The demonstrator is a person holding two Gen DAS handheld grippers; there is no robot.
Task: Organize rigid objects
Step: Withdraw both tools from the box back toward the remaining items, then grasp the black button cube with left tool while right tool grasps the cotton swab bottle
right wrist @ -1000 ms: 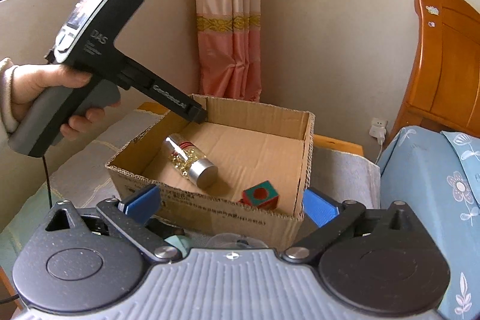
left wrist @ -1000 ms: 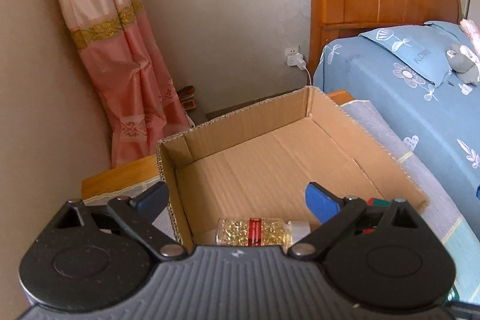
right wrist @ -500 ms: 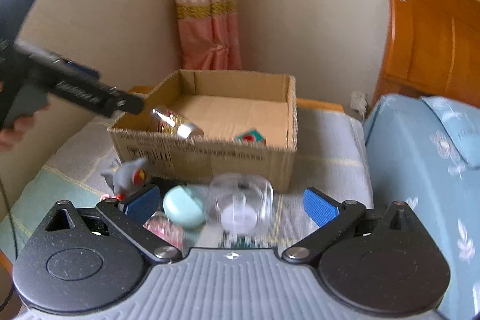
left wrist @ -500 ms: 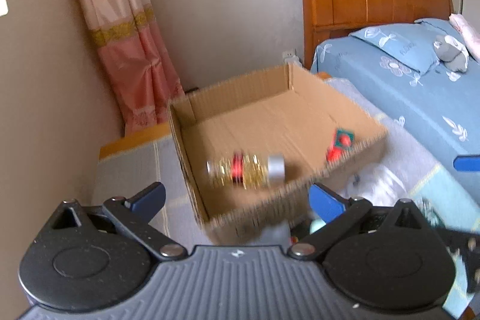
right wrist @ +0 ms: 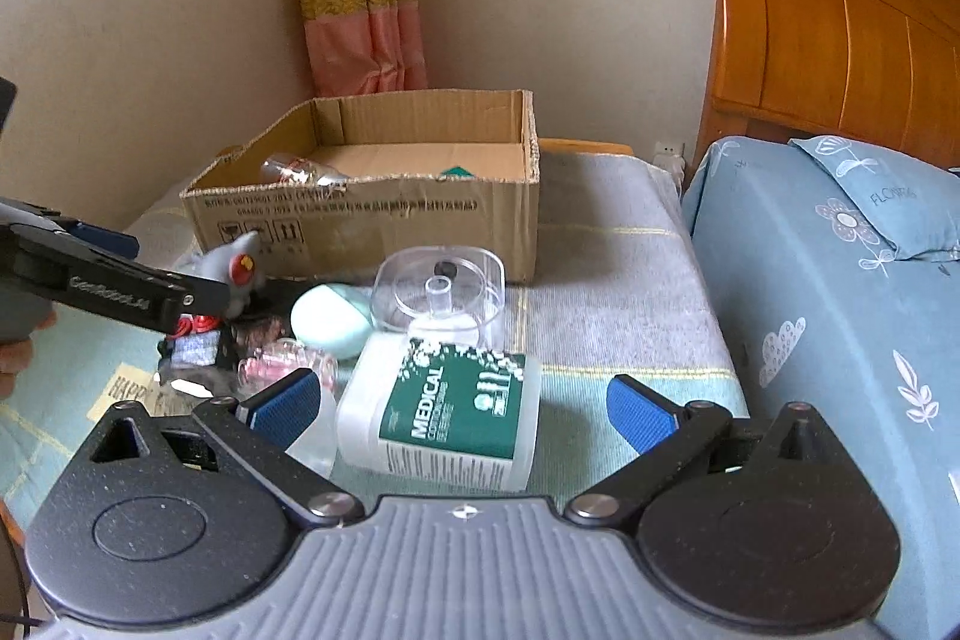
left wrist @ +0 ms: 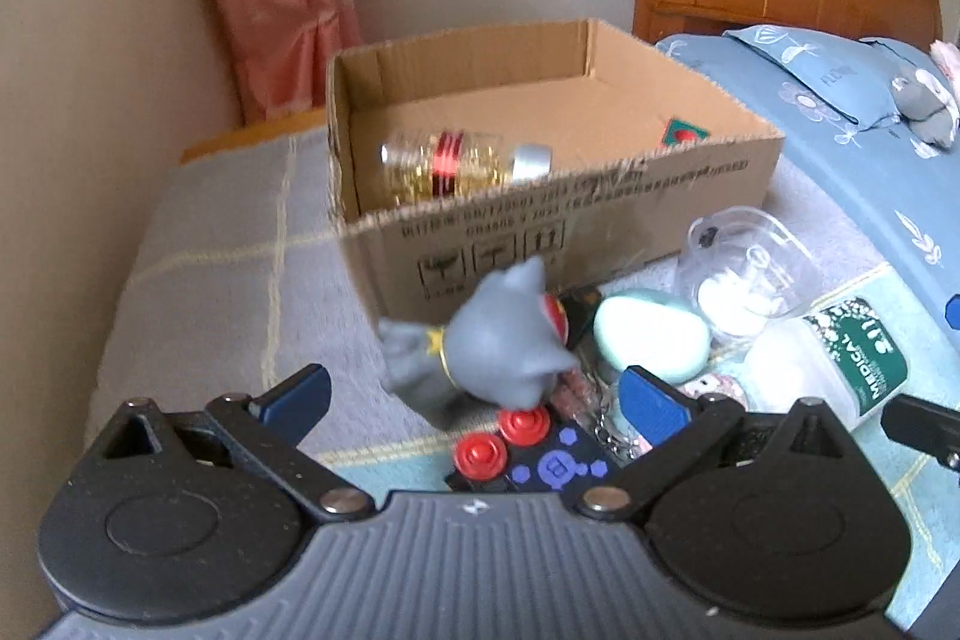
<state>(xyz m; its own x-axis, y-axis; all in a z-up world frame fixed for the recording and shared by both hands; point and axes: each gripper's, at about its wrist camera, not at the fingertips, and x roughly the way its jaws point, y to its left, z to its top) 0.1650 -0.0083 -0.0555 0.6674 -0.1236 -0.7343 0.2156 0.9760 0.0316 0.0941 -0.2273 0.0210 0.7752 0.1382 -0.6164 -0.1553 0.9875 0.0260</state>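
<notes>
Left hand-held gripper (left wrist: 474,394) wide open — empty, right hand-held gripper (right wrist: 462,400) likewise, over medical bottle (right wrist: 450,412)

**Where your things lie**

Your cardboard box (right wrist: 372,220) sits at the back of the bench (right wrist: 606,280), with the capsule bottle (left wrist: 462,163) lying inside. Before it, the cat figure (left wrist: 498,340) stands leftmost, the egg (right wrist: 330,319) and clear dome (right wrist: 441,292) right of it, and the medical bottle (right wrist: 444,412) nearest you.

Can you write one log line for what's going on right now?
left tool: open, over grey toy | right tool: open, over white bottle | box: holds capsule bottle, cube
</notes>
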